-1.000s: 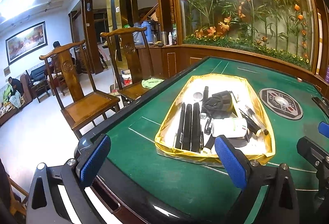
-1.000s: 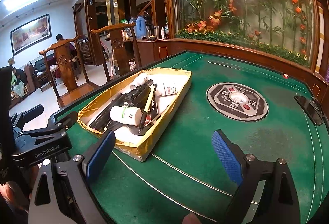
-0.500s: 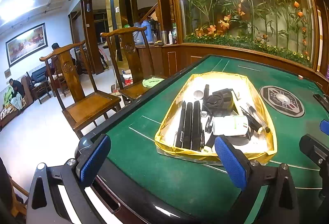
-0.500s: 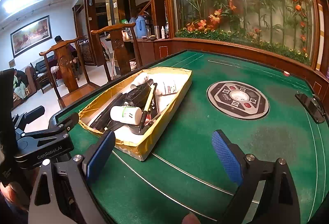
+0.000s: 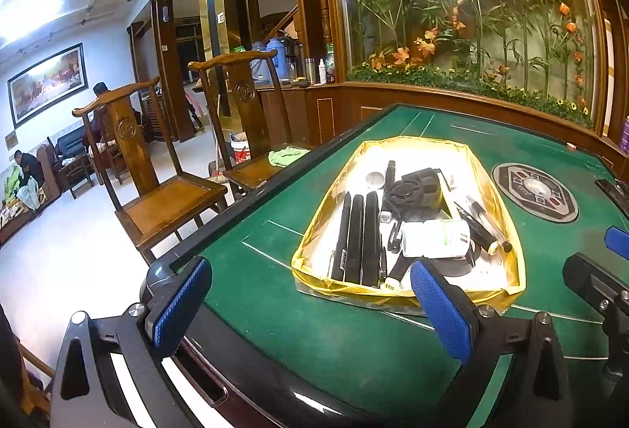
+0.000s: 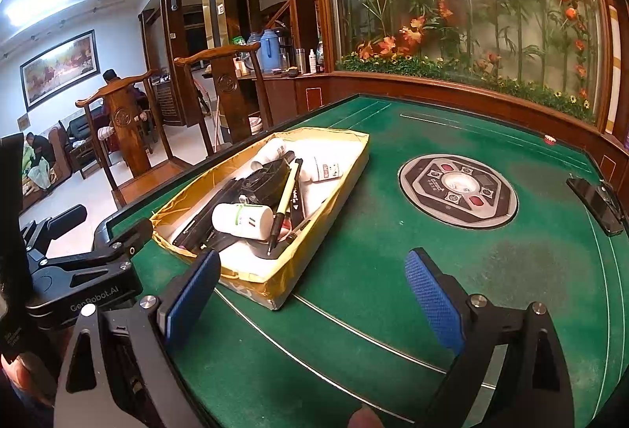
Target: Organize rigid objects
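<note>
A shallow gold-lined tray (image 5: 511,231) (image 6: 338,188) lies on the green felt table (image 5: 314,341). It holds three long black bars (image 5: 357,235) side by side, a white bottle (image 5: 434,239) (image 6: 241,220), a black strap bundle (image 5: 412,188), pens (image 6: 285,205) and another white bottle (image 6: 324,168). My left gripper (image 5: 312,304) hovers open at the tray's near end, empty. My right gripper (image 6: 314,296) is open too, above bare felt to the right of the tray, nothing in it.
A round control panel (image 6: 458,188) is set in the table's middle. A black phone (image 6: 597,202) lies at the right edge. Two wooden chairs (image 5: 157,172) stand left of the table. A planter wall with flowers (image 5: 471,34) runs behind. People sit far left.
Both views have shifted slightly; the left gripper drifted a little toward the tray. Nothing was picked up or released.
</note>
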Available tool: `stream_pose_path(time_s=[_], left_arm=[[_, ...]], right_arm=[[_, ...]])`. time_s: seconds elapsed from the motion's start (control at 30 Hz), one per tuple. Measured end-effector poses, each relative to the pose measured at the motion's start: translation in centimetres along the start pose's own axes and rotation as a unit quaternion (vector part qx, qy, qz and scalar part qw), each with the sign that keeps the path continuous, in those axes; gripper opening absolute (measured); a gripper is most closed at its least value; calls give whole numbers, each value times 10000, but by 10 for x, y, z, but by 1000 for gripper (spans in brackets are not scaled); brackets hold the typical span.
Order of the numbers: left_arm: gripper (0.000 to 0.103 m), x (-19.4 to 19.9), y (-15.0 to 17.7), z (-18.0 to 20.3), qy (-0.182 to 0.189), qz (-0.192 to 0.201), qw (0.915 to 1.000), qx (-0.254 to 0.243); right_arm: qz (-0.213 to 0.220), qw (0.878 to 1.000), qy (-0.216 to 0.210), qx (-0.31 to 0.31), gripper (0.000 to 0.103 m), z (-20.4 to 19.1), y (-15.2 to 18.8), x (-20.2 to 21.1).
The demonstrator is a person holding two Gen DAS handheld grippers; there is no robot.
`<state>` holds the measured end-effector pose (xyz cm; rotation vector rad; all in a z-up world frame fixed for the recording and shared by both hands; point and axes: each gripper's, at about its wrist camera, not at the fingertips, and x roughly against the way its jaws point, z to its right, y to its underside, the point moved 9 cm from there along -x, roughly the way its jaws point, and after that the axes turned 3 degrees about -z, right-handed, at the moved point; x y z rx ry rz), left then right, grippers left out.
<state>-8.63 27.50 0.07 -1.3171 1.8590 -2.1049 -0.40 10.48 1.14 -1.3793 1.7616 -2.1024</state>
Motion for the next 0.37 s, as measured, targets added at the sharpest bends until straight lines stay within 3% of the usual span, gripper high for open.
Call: stream_pose_path(time_s=[0.23, 0.37], left_arm=[[102, 5, 1, -3, -97, 20, 9999, -18], [102, 16, -4, -4, -190, 273, 9994, -108]], right_arm=[[31, 10000, -30, 79, 95, -8, 1, -1], [36, 10000, -32, -11, 95, -9, 1, 0]])
